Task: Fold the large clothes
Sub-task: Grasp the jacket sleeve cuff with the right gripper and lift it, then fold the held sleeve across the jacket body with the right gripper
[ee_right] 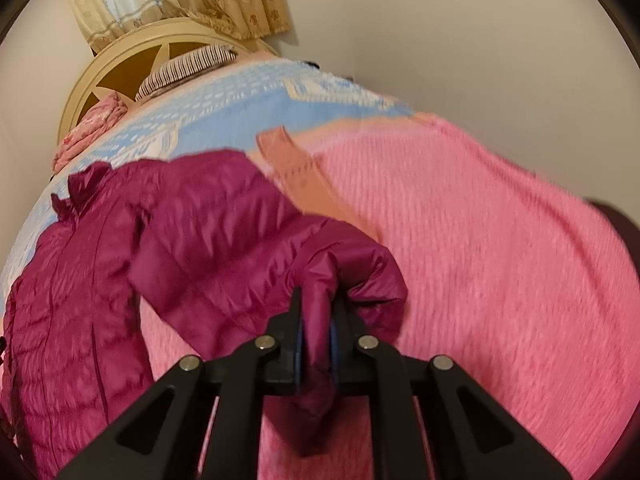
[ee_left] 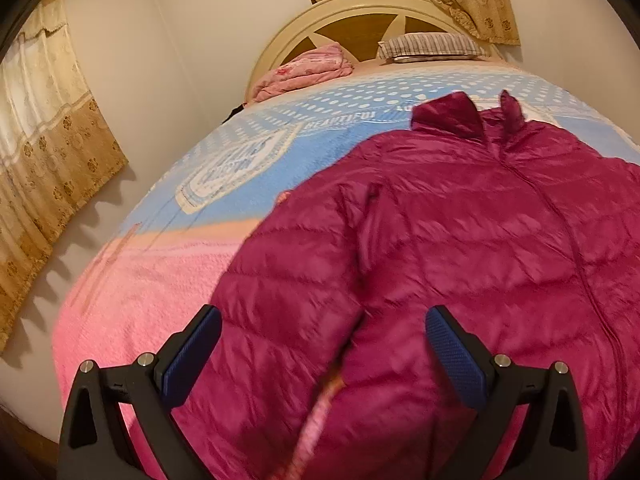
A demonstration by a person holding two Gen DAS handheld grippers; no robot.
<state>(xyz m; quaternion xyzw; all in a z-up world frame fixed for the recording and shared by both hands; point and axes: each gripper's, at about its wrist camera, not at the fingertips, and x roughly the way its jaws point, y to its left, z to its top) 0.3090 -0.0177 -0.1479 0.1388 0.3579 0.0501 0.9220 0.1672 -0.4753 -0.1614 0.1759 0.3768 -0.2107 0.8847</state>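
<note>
A magenta quilted puffer jacket (ee_left: 460,240) lies front up on the bed, collar toward the headboard. My left gripper (ee_left: 324,328) is open and hovers above the jacket's left sleeve near the hem, holding nothing. In the right wrist view the jacket (ee_right: 80,280) lies at the left, and its right sleeve (ee_right: 240,232) is lifted off the bed. My right gripper (ee_right: 316,320) is shut on the sleeve's cuff end, with fabric bunched between the blue pads.
The bed has a pink blanket (ee_right: 500,260) at the foot and a blue patterned sheet (ee_left: 320,128) toward the headboard (ee_left: 360,12). A striped pillow (ee_left: 432,46) and a folded pink quilt (ee_left: 304,70) lie at the head. Curtains (ee_left: 48,140) hang at the left wall.
</note>
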